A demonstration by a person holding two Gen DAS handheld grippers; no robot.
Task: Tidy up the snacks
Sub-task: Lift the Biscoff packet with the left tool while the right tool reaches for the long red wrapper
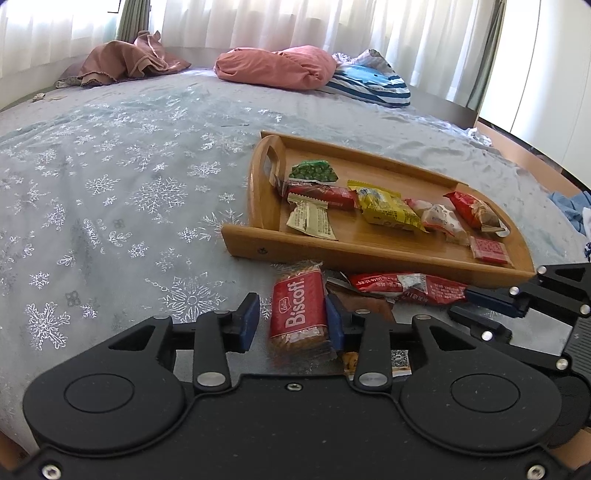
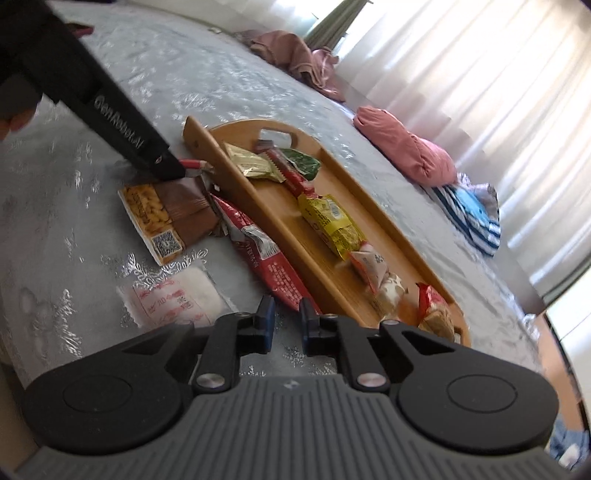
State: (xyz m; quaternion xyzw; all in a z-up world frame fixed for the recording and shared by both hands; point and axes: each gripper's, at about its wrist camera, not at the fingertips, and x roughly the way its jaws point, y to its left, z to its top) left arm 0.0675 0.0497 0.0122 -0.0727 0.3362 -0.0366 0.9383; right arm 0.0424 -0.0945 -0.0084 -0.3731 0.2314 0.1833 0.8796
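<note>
Mostly the frames show a bed [image 1: 122, 155] under a grey sheet printed with silver snowflakes, white curtains [image 1: 280, 22] glowing along the far side. At the far edge lie a brown cloth [image 1: 125, 61], a pink pillow [image 1: 275, 68] and a blue striped bundle [image 1: 373, 83]. To the right the bed ends and wooden floor shows, with blue fabric cut off by the frame.

The print on most wrappers is too small to read. From the right wrist view, the left gripper body hides the Biscoff almost wholly.

A wooden tray [image 1: 369, 254] sits on the bed right of centre. In it, left to right: a green pack [image 1: 314, 171], a long red bar [image 1: 321, 195], a beige pack [image 1: 312, 219], a yellow pack [image 1: 388, 210], a white-pink pack [image 1: 441, 218], a red pack [image 1: 474, 210] and a small red square [image 1: 489, 250].

Just near of the tray, on the sheet, lie a red wrapper [image 1: 410, 288], a brown bag [image 2: 173, 210] showing nuts and a QR code, and a clear pack [image 2: 173, 299] with red print.

The left gripper [image 1: 291, 323] has its fingers partly apart around the Biscoff [image 1: 298, 308]; the right finger touches the pack, the left stands just beside it. The Biscoff lies near of the tray's near wall. The right gripper [image 2: 288, 325] hovers with a narrow gap between its fingers, gripping nothing, beside the red wrapper's end
</note>
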